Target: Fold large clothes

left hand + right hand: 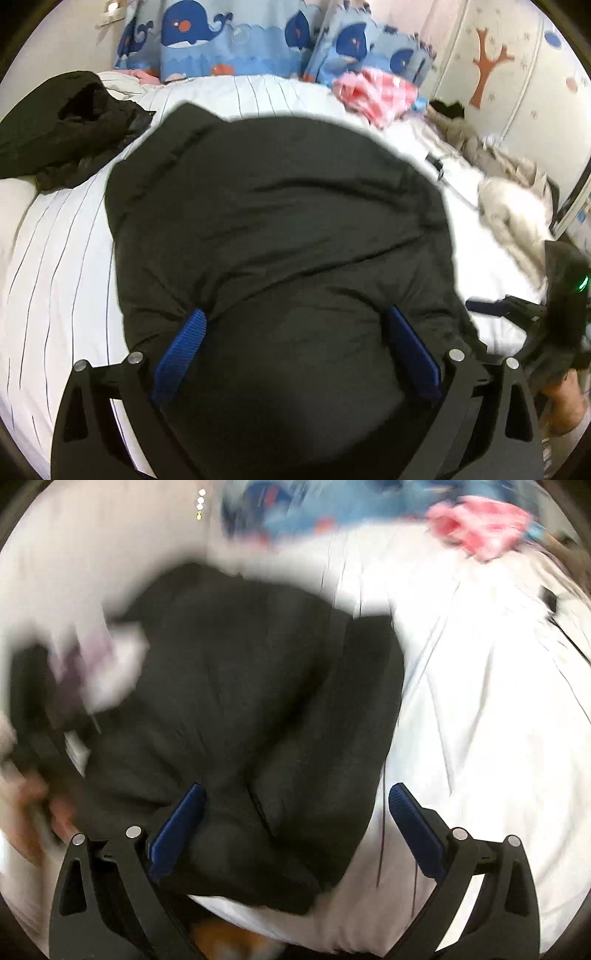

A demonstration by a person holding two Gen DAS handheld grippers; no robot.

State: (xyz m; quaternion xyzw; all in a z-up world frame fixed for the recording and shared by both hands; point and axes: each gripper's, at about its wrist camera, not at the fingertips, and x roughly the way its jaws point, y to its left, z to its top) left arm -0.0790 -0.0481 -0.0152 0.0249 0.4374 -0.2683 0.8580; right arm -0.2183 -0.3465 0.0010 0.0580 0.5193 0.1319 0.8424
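A large black padded garment (273, 221) lies spread on the white striped bed (59, 288). My left gripper (295, 321) is open, its blue fingers (181, 350) resting over the garment's near edge with nothing pinched. In the blurred right wrist view the same black garment (240, 701) fills the left and middle. My right gripper (297, 797) is open above the garment's right edge, its right finger (413, 823) over the white sheet (480, 701). The right gripper also shows in the left wrist view (491, 306) at the right edge.
A second black garment (66, 129) lies heaped at the bed's far left. Whale-print pillows (229, 40) and a pink cloth (373, 92) sit at the head. Beige and white clothes (513, 206) lie along the right side by a wardrobe (517, 74).
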